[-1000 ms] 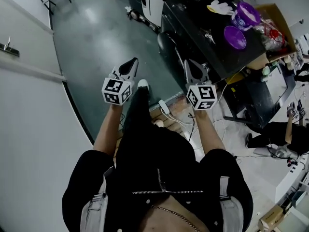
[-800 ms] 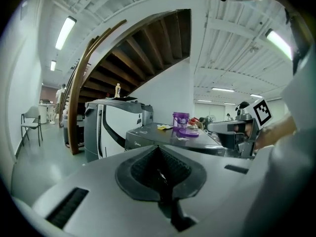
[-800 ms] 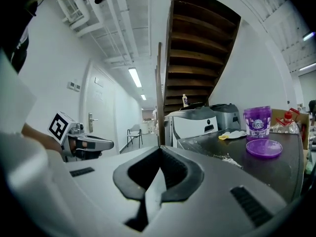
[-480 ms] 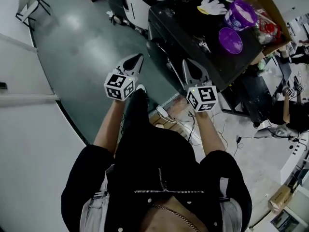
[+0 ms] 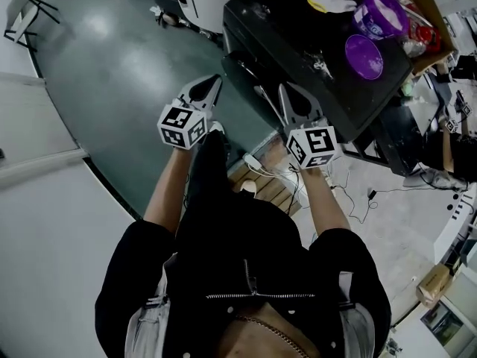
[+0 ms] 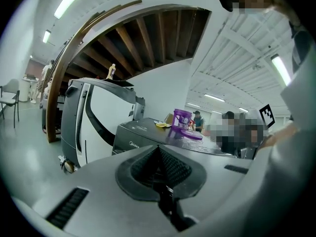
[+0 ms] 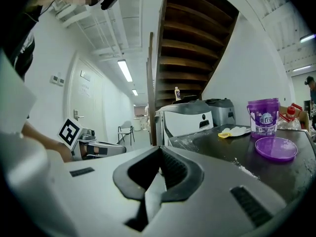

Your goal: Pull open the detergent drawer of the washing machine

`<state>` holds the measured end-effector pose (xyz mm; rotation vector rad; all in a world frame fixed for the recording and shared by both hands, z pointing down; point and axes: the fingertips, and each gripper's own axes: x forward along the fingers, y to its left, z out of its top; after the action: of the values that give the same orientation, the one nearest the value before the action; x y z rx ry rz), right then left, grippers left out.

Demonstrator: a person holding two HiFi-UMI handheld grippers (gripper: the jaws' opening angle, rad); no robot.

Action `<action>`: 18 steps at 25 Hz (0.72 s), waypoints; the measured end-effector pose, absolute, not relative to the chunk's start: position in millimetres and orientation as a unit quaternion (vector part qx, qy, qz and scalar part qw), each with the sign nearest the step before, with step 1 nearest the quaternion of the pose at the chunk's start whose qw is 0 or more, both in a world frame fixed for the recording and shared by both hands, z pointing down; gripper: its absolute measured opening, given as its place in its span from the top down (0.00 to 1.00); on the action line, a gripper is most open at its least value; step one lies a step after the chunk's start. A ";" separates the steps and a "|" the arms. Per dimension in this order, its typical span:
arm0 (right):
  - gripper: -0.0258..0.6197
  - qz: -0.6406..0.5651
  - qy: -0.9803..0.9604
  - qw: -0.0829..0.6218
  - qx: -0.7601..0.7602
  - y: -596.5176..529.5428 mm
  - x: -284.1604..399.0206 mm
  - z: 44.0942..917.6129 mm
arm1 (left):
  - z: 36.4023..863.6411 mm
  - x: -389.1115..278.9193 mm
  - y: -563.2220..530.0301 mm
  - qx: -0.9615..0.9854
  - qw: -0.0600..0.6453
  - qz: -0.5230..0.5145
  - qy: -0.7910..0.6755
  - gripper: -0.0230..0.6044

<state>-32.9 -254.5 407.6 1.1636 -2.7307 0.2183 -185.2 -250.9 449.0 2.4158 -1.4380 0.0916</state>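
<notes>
Left gripper (image 5: 215, 81) and right gripper (image 5: 285, 89), both with jaws pinched together and empty, are held out roughly level toward the dark washing machine (image 5: 276, 28) just ahead, likely an approach, since its detergent drawer sits somewhere on the shadowed front, not discernible.

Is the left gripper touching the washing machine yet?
Apart. In the left gripper view, the shut left gripper points at the washing machine, which stands well ahead of its tips, with nothing between the jaws.
</notes>
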 end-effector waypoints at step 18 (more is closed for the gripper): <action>0.95 0.091 -0.902 0.094 0.410 -263.5 -20.1 429.1 | 471.1 -173.0 -293.7 0.822 0.362 -0.237 -0.370 0.77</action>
<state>-20.1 -263.5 429.1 1.2178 -2.6774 0.2707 -173.0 -293.7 471.1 2.1167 -0.9519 -0.6115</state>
